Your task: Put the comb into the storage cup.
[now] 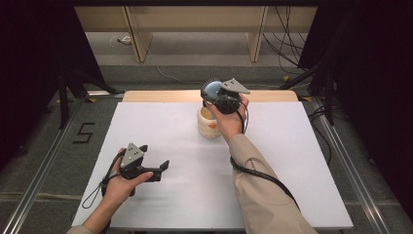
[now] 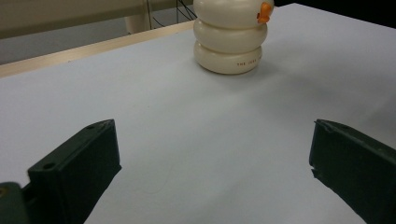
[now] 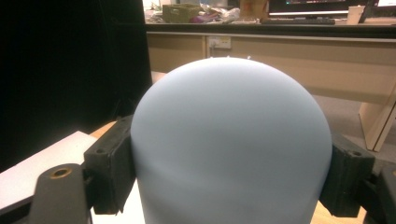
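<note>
Our right hand-held gripper is clamped on the blue dome, rounded end up, above the cream pot; left hand-held gripper gapes empty over the bench.

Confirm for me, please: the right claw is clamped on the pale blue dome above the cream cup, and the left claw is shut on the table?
Not quite: the left claw is open and holds nothing, as the left gripper view shows. The right claw does clamp the pale blue dome above the cream cup.
</note>
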